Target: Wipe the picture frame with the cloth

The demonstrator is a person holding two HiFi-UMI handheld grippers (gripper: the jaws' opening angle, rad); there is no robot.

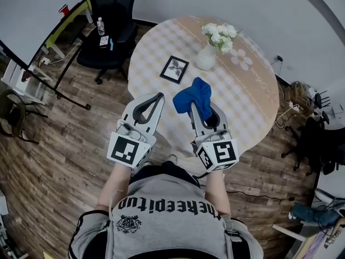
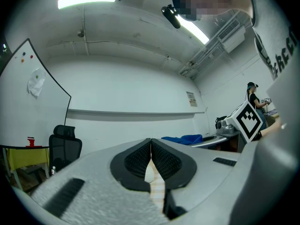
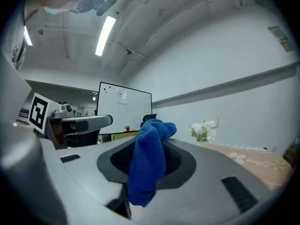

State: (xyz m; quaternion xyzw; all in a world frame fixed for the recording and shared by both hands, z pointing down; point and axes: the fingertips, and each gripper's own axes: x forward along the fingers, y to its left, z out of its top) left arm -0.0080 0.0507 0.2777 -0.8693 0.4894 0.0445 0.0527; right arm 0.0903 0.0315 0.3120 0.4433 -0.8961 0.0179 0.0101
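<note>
A small black picture frame (image 1: 174,69) with a leaf print lies flat on the round checked table (image 1: 253,112), left of a white vase. My right gripper (image 1: 198,108) is shut on a blue cloth (image 1: 194,97), which bunches over the jaws just this side of the frame; the right gripper view shows the cloth (image 3: 149,161) pinched between the pads. My left gripper (image 1: 158,97) is shut and holds nothing, its tips at the table's near left edge, a little short of the frame. In the left gripper view the jaws (image 2: 151,146) meet at the tip.
A white vase of white flowers (image 1: 207,55) stands beyond the frame, near the table's middle. A black office chair (image 1: 110,26) and a whiteboard stand (image 1: 48,63) are on the wooden floor to the left. Bags and cables lie by the wall at right.
</note>
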